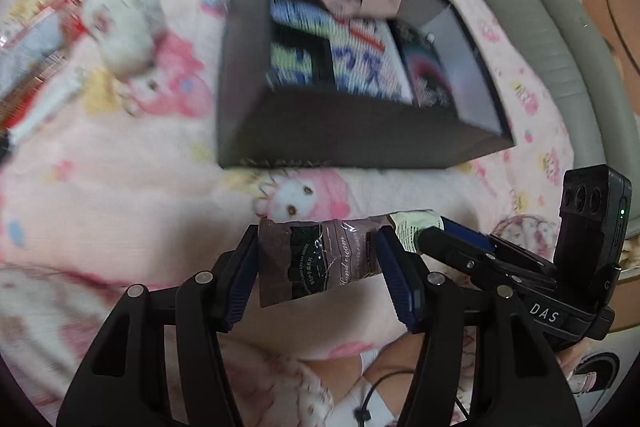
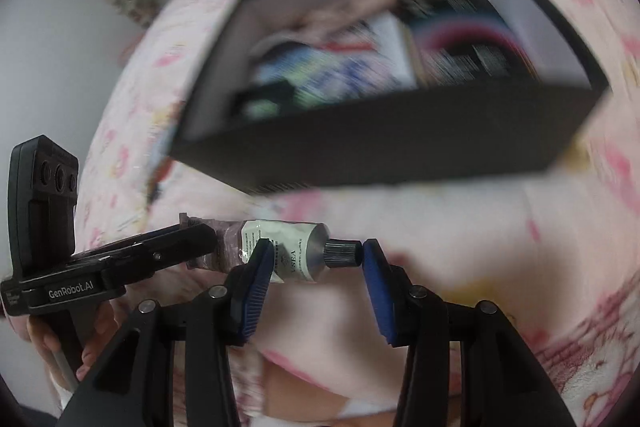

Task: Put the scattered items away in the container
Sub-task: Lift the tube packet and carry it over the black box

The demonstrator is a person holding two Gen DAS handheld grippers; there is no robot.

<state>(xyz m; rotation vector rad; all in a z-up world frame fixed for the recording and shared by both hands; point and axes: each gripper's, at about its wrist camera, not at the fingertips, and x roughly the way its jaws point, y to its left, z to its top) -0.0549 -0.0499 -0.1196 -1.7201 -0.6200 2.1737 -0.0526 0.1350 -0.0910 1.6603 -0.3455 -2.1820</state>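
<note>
Pink fleece bedding (image 1: 120,187), printed with cartoon rabbits, was spread under everything in both wrist views. On it, at about twelve o'clock in each view, a dark grey open-topped cardboard box (image 1: 360,131) had been set, serving as the container. It was already partly filled: printed packets and flat boxes in blue, green, white and black were seen inside, blurred, with a pale pink item lying across the far side.

At nine to ten o'clock of the left view, well apart from the box, a white fluffy plush toy (image 1: 124,27) and a long red-and-white wrapped package (image 1: 36,59) were left on the bedding, so that part of the tidying was judged undone.

Between the blue pads of the left gripper (image 1: 318,267), a brown printed hand-cream sachet (image 1: 320,259) was clamped by its two side edges and held clear of the bedding, just short of the box's near wall. In the right gripper (image 2: 316,259), a small white metal tube with a black ribbed cap (image 2: 296,251) was grasped end to end, one pad on the body and the other against the cap.

Both items were judged to be in transit and not yet over the box opening; release into it was what remained for them.
</note>
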